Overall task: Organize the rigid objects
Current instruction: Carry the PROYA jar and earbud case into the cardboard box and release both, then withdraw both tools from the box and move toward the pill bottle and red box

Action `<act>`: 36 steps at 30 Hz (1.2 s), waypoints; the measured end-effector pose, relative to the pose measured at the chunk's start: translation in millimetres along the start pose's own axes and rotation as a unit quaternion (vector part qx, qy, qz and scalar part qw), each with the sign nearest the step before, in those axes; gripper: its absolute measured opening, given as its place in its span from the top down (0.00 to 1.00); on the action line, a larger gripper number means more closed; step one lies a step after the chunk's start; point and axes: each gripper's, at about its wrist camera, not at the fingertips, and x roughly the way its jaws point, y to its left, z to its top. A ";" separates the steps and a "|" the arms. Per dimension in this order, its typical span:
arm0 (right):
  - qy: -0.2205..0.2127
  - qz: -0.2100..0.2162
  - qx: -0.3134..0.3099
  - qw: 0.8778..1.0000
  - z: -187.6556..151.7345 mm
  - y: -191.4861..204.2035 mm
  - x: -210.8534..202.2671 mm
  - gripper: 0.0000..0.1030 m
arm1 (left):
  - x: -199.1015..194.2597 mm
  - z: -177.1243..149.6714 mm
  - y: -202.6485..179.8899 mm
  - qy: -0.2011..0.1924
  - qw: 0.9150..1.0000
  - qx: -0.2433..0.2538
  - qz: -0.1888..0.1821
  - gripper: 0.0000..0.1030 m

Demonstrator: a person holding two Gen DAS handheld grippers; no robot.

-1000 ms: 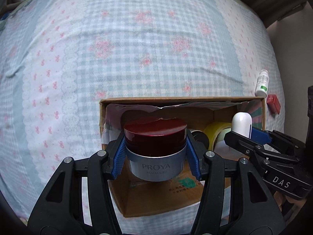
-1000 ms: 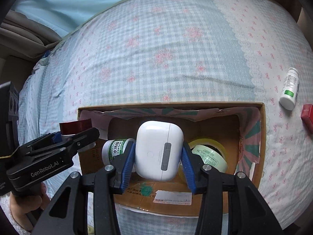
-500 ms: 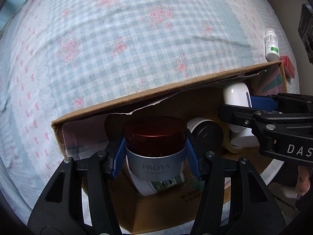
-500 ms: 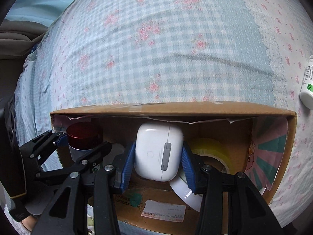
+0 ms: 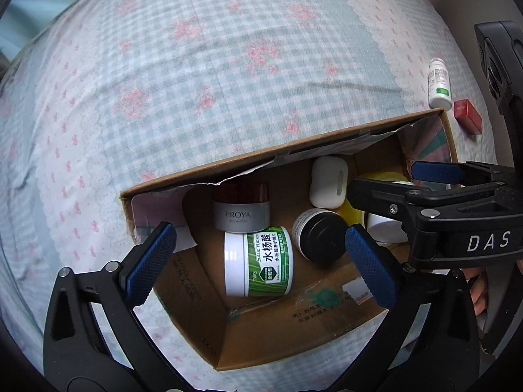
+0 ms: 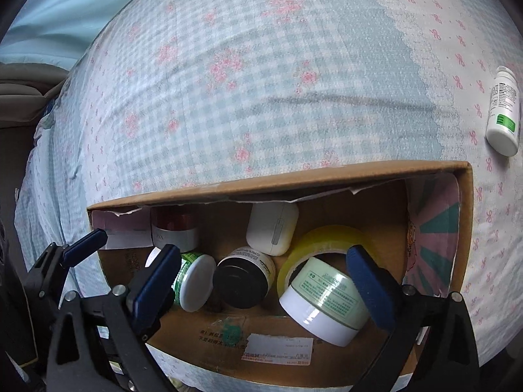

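Hovering Over a Filled Box, Both Tongs Apart

Hanging above a cardboard box [image 5: 330, 137] on a bed [image 5: 196, 81] with a checked, pink-flowered sheet. Left tongs [image 5: 261, 261] spread wide, gripping nothing, blue pads either side of the box's open top. Inside, from the left: a red-lidded cream jar [image 5: 242, 207] upright against the far wall; just in front of it a green-and-white jar [image 5: 258, 261] lying on its side; next, a black-lidded jar [image 5: 318, 233], tipped over; behind that, a white earbud case [image 5: 328, 181] leaning on the far wall; further right, a yellow tape roll [image 6: 322, 245] with a pale green jar [image 6: 327, 297] tilted against it, partly inside the ring. Right tongs [image 6: 261, 284] likewise wide apart and gripping nothing, pads flanking the black-lidded jar and the pale green jar from above. Outside the box, to the right on the sheet: a white pill bottle [image 5: 438, 82] lying down, and just beside it a small red box [image 5: 468, 116].
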 end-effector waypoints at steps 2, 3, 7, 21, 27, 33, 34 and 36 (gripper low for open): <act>-0.004 0.002 -0.004 1.000 -5.3 1.5 -5.2 0.02 | -7.8 -3.4 -1.2 -0.005 1.000 -0.002 0.000 0.00; -0.007 0.003 -0.005 1.000 -7.8 2.5 -8.5 0.02 | -12.6 -6.2 -1.6 -0.008 1.000 -0.003 0.001 0.00; -0.021 0.004 -0.010 1.000 -20.3 6.8 -24.3 0.02 | -35.1 -19.2 -3.3 -0.021 1.000 -0.008 0.007 0.00; -0.109 -0.013 -0.059 0.992 -108.4 15.6 -125.0 0.02 | -143.3 -112.3 -33.1 -0.106 0.994 -0.022 0.006 0.00; -0.135 -0.040 -0.050 0.989 -159.4 -18.0 -160.8 0.02 | -172.8 -140.2 -72.4 -0.129 0.992 -0.007 -0.004 0.00; -0.150 -0.064 -0.017 0.987 -192.0 -77.1 -193.3 0.02 | -187.0 -136.7 -131.0 -0.145 0.989 0.019 0.001 0.00; -0.153 -0.071 -0.010 0.986 -195.3 -88.1 -199.5 0.02 | -187.7 -133.6 -142.2 -0.147 0.989 0.020 -0.001 0.00; -0.159 -0.077 -0.004 0.984 -198.5 -111.7 -211.6 0.02 | -188.9 -126.1 -166.0 -0.152 0.988 0.022 -0.001 0.00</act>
